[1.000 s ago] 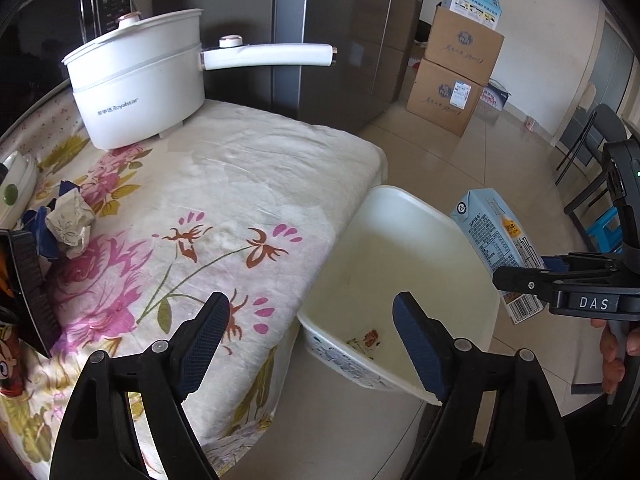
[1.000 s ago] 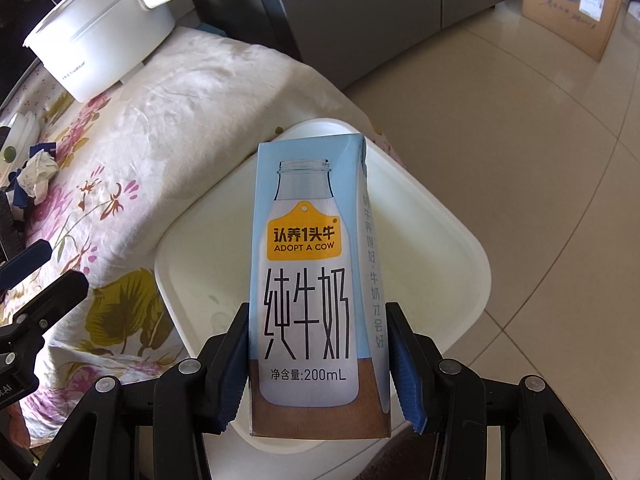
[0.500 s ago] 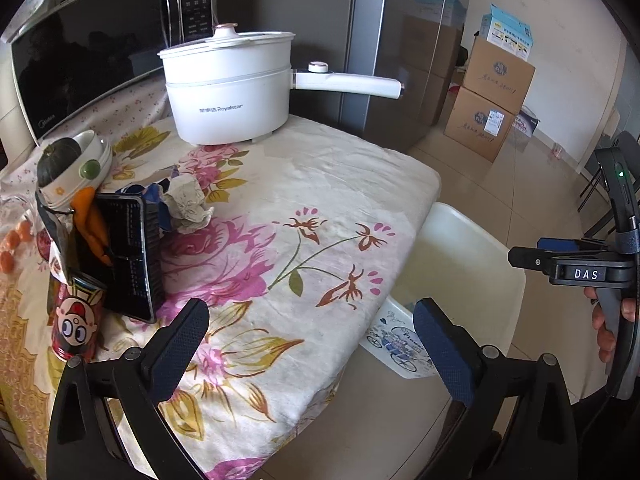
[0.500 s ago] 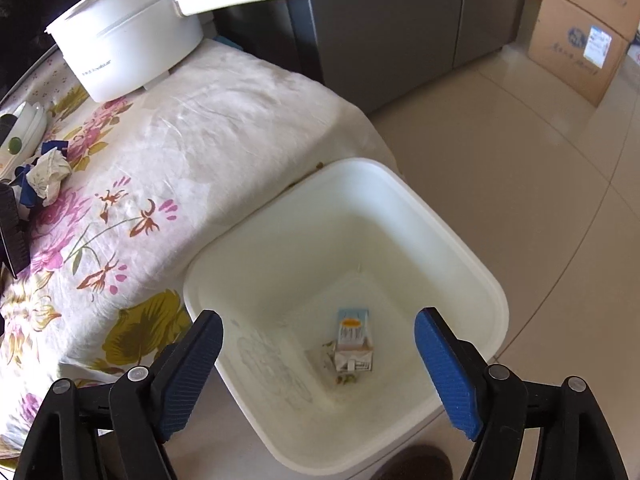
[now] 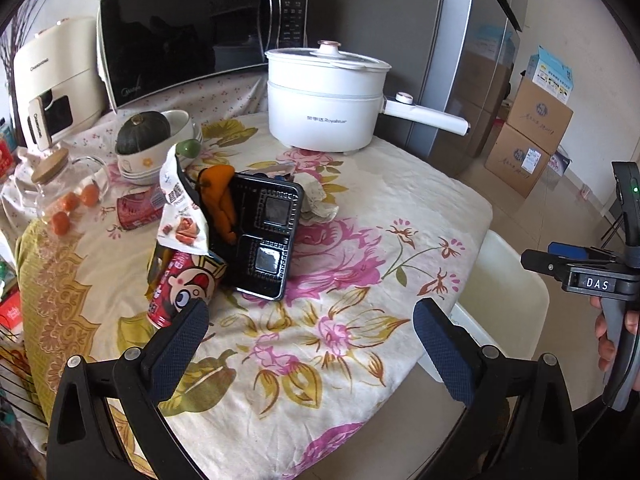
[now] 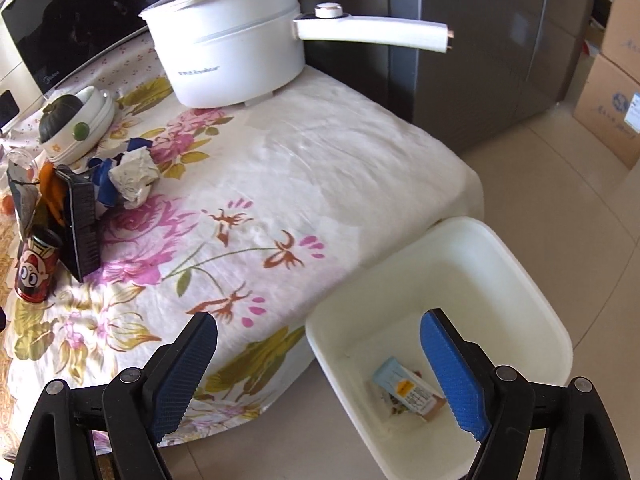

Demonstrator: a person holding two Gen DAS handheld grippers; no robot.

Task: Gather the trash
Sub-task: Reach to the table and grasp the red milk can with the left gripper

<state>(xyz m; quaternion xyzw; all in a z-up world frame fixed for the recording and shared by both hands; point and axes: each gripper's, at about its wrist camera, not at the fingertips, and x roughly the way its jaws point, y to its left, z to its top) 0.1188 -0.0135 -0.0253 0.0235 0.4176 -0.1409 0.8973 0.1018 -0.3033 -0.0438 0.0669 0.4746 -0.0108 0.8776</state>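
Observation:
A white bin [image 6: 500,264] stands on the floor at the table's right edge, with a blue milk carton [image 6: 408,392] lying in its bottom. My right gripper [image 6: 320,372] is open and empty above the bin's near left rim. My left gripper [image 5: 312,340] is open and empty over the table's front part. Trash lies on the floral cloth: a black plastic tray [image 5: 264,236], a red can [image 5: 180,292], a snack wrapper [image 5: 180,212], orange peel [image 5: 220,200] and a crumpled paper ball [image 5: 320,200]. The bin's rim [image 5: 508,280] and the right gripper [image 5: 576,268] show in the left wrist view.
A white electric pot [image 5: 324,100] with a long handle stands at the back of the table, before a microwave [image 5: 192,32]. A bowl with a green squash [image 5: 148,140] and a glass jar [image 5: 60,188] stand at the left. Cardboard boxes [image 5: 532,136] are on the floor by the fridge.
My right gripper opened and the milk carton dropped into the bin. Both grippers then swung left, toward the table and the trash pile.

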